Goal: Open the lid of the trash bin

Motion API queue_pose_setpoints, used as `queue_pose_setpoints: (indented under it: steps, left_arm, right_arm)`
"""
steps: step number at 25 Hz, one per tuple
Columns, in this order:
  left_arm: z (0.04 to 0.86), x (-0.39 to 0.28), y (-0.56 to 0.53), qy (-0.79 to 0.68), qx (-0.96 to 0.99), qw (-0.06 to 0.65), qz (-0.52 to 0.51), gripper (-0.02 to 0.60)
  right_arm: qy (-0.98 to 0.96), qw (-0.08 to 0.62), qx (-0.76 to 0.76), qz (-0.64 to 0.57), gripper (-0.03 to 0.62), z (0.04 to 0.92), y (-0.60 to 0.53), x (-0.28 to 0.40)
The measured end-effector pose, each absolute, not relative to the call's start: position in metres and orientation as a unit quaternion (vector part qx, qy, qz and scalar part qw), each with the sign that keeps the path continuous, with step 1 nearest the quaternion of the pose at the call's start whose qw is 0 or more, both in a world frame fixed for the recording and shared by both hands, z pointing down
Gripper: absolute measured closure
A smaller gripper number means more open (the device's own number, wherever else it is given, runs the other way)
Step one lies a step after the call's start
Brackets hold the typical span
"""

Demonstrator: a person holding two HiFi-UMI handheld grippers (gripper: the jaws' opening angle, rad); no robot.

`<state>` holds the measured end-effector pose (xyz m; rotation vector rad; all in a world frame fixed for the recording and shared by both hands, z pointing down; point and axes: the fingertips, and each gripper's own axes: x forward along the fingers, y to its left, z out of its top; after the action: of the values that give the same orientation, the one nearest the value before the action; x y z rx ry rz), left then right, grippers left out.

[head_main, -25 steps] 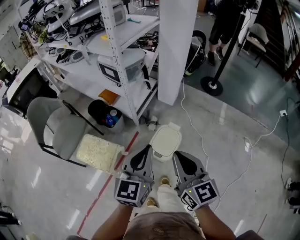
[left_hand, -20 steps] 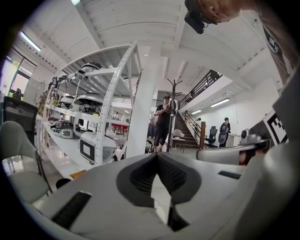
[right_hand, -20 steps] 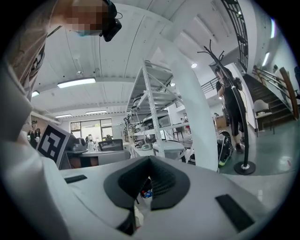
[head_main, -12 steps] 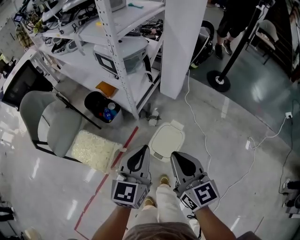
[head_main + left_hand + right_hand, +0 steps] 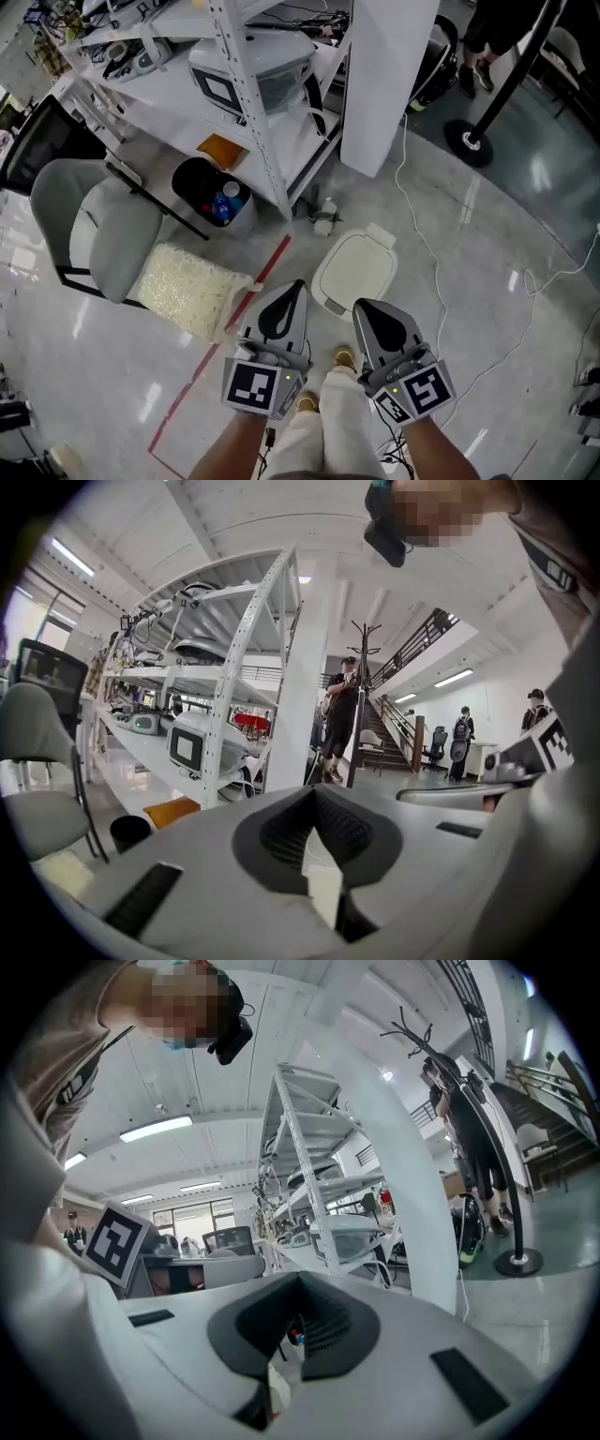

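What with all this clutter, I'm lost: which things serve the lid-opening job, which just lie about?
Job: closed white trash bin; left gripper; right gripper.
Lying about: black bin; grey chair; white bag; shelf rack.

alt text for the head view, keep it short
The left gripper and right gripper, both shut and empty, point at a closed white trash bin on the floor. A metal shelf, grey chair and black bin stand beyond.
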<state>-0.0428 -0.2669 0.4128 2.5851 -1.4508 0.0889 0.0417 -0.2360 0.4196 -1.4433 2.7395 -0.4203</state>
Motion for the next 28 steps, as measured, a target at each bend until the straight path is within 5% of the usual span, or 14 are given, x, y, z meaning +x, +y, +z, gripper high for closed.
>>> queue_pose_setpoints:
  steps: [28]
  left_arm:
    - [0.623,-0.041,-0.24,-0.483,0.861,0.151,0.051,0.591]
  right_arm:
    - [0.848,-0.057,-0.471,-0.237,0.583,0.721,-0.236,0.021]
